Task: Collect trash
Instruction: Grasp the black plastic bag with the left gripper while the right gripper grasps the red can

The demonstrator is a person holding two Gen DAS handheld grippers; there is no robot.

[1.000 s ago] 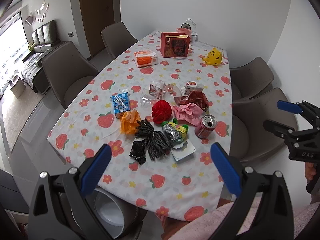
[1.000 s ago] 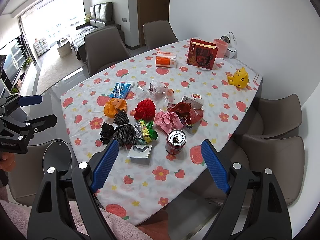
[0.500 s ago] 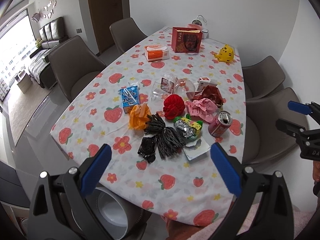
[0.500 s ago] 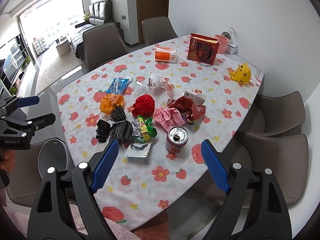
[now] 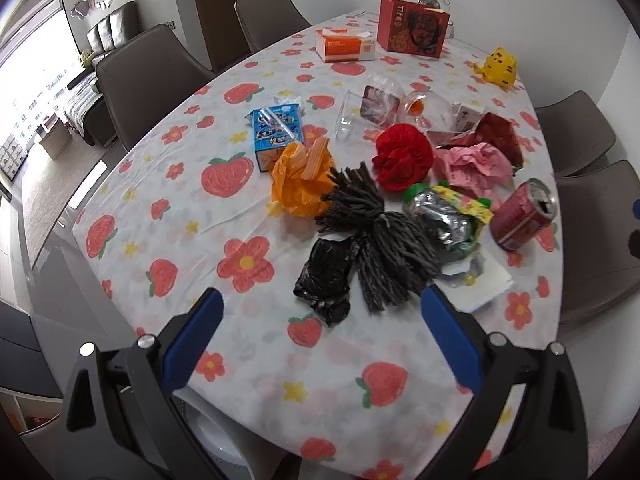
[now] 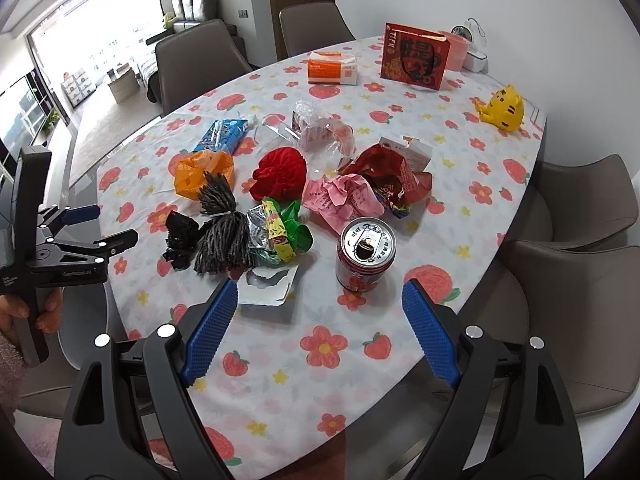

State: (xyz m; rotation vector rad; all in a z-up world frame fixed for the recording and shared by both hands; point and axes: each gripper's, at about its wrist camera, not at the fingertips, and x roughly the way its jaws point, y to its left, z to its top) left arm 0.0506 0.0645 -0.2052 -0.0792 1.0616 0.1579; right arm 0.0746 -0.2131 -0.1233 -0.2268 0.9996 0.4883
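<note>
The left gripper (image 5: 322, 322) and right gripper (image 6: 316, 320) both hung spread apart and empty above the table (image 6: 400, 344), where the trash pile (image 6: 280, 200), including the red can (image 6: 366, 254), lay wholly uncollected, so seemingly nothing was done yet.

Your left gripper (image 5: 320, 320) hangs wide open over the table (image 5: 132, 208) edge; black bag (image 5: 326, 276) and mop strands (image 5: 384, 256) lie between its fingertips.
</note>
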